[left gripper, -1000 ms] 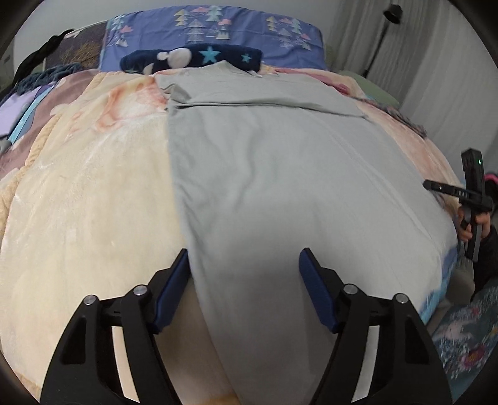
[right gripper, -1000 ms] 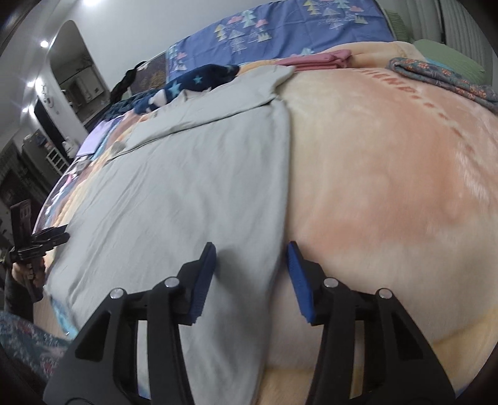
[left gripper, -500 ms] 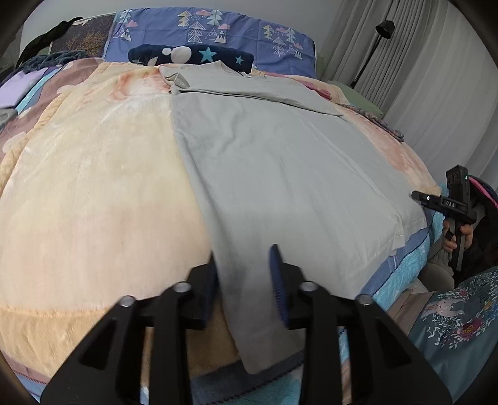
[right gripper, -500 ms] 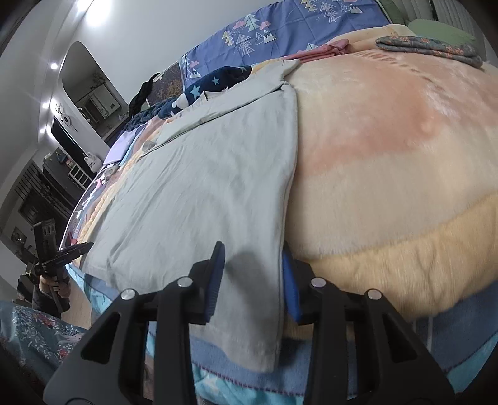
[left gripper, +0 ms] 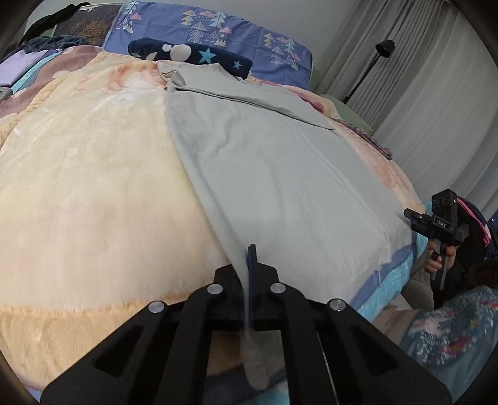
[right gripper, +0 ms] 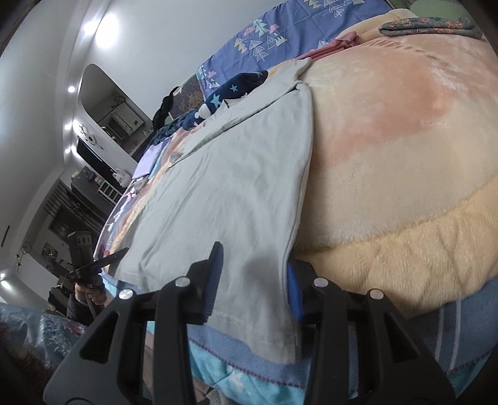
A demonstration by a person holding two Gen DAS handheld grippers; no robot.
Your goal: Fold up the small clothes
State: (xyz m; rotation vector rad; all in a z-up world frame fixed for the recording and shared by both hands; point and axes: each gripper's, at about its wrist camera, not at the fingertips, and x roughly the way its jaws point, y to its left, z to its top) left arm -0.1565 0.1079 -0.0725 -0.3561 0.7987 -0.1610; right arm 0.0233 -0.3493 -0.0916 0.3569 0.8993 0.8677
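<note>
- We see a grey shirt (left gripper: 280,174) spread flat on a peach blanket (left gripper: 87,187) that covers the bed.
- Its long axis runs from the bed's near edge, where we stand, toward the pillow (left gripper: 218,28) at the head.
- The hem points toward us and hangs a little over the near edge; the far end lies folded across the body just below a navy star-patterned cloth (left gripper: 190,56).
- Our left gripper (left gripper: 247,280) is pressed together on the hem's left corner; the cloth bunches between the pads and a twist of it hangs below them.
- Our right gripper (right gripper: 253,280) straddles the hem's right corner, with the fabric between the 2 blue pads.
- Its jaws are opening slightly; the left pad (right gripper: 213,280) stands clear of the cloth, the right pad is partly hidden behind the shirt's edge, and we cannot tell whether it touches.
- From the left view the right gripper (left gripper: 417,221) shows at the far hem corner, held by a hand (left gripper: 435,258).
- From the right view the left gripper (right gripper: 119,254) shows at the opposite corner.
</note>
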